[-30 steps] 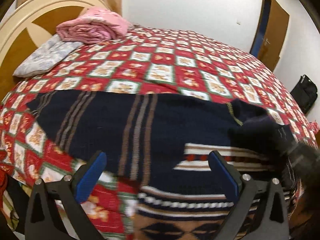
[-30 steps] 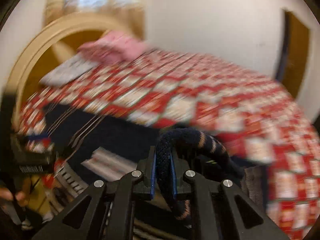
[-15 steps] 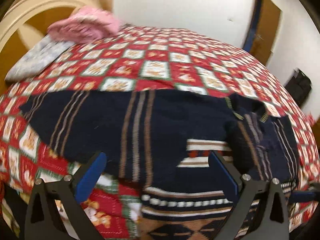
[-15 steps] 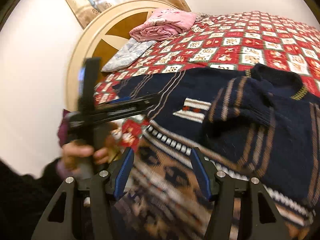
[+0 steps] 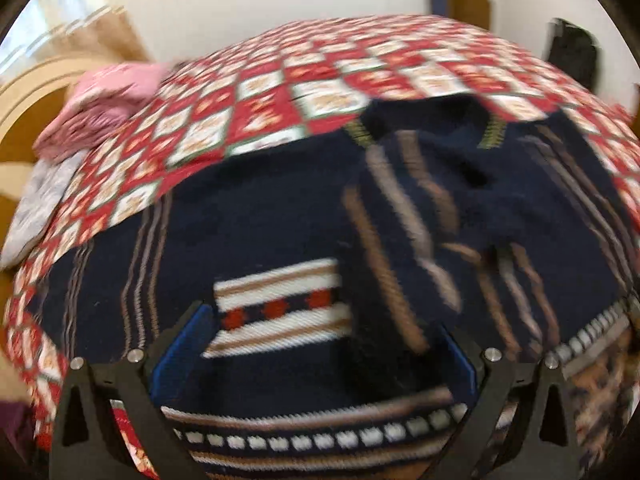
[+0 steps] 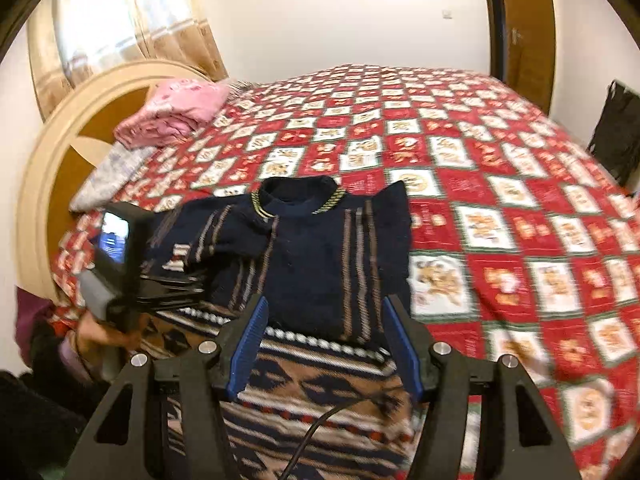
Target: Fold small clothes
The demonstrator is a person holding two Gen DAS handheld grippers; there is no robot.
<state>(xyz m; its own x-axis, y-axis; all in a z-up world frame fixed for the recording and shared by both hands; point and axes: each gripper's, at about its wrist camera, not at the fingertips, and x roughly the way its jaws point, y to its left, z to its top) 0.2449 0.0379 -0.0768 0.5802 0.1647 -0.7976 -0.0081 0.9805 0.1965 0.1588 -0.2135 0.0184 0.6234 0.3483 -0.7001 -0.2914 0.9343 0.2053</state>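
Bed: a red-and-white checked quilt (image 6: 500, 216) is spread over the whole top; taken as the landmark for all below.
Headboard: a round cream-and-brown board (image 6: 52, 184) is seen at the quilt's far-left end, w/ curtains behind it.
Sweater: a navy knit sweater (image 6: 312, 256) w/ tan stripes is laid flat on the quilt's near-left part, collar pointing away toward the quilt's middle. One sleeve is folded in over the chest; a patterned brown-and-white hem band lies at the quilt's near edge. In the left wrist view the same sweater (image 5: 280, 216) fills most of the frame, blurred.
Pink bundle: folded pink cloth (image 6: 176, 120) is stacked on the quilt's far-left corner, by the headboard.
Grey cloth: a pale grey piece (image 6: 108, 176) lies just beside the pink bundle, nearer the quilt's left edge.
Dark bag: a black bag (image 6: 616, 132) is propped by the wall, off the quilt's right side.
Right gripper (image 6: 324, 344): jaws are parted abt halfway over the hem band; nothing is gripped btw the blue pads.
Left gripper (image 5: 316, 344): jaws are spread wide above the sweater's chest patch; no cloth is held. It is seen from the right wrist view at the quilt's left edge, carried by a hand (image 6: 96, 332).
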